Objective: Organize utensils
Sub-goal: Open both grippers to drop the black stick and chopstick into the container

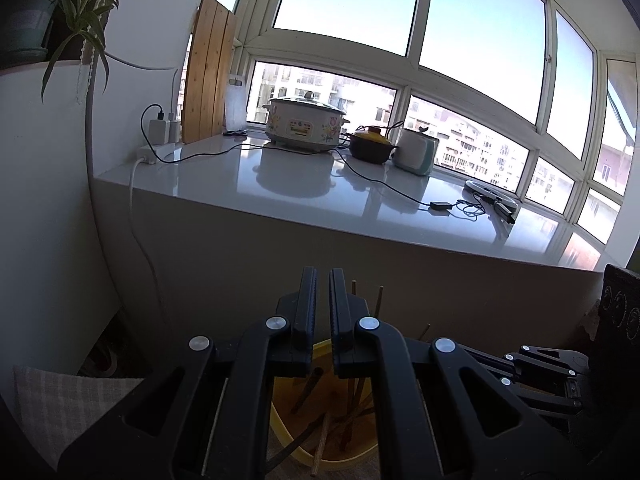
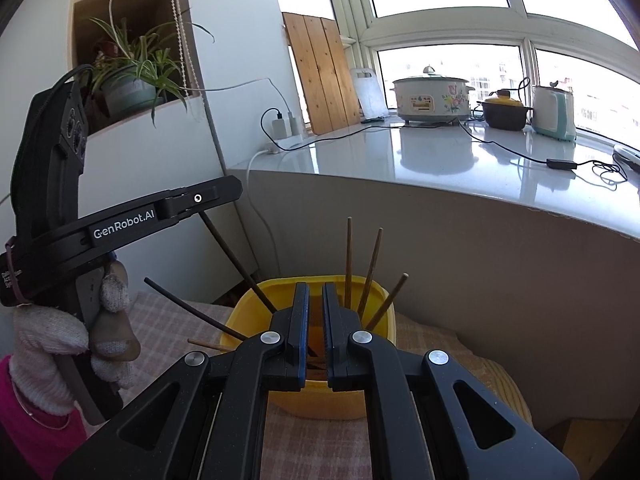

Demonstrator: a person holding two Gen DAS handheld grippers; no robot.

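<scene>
A yellow tub (image 2: 248, 312) stands on a checked cloth and holds several brown chopsticks (image 2: 349, 260), some upright, some leaning over the rim. It also shows in the left wrist view (image 1: 288, 432) with chopsticks (image 1: 348, 424) lying inside. My left gripper (image 1: 323, 276) is above the tub with its jaws nearly together and nothing visible between them; from the right wrist view it (image 2: 236, 192) seems to pinch a dark chopstick (image 2: 236, 260) that slants down into the tub. My right gripper (image 2: 315, 288) hovers over the tub, jaws a narrow gap apart, empty.
A white windowsill counter (image 2: 440, 160) runs behind, with a slow cooker (image 2: 430, 94), a dark pot (image 2: 504, 114), a kettle (image 2: 554, 112), cables and a wooden board (image 2: 320, 72). A potted plant (image 2: 132, 76) sits on a shelf at the left.
</scene>
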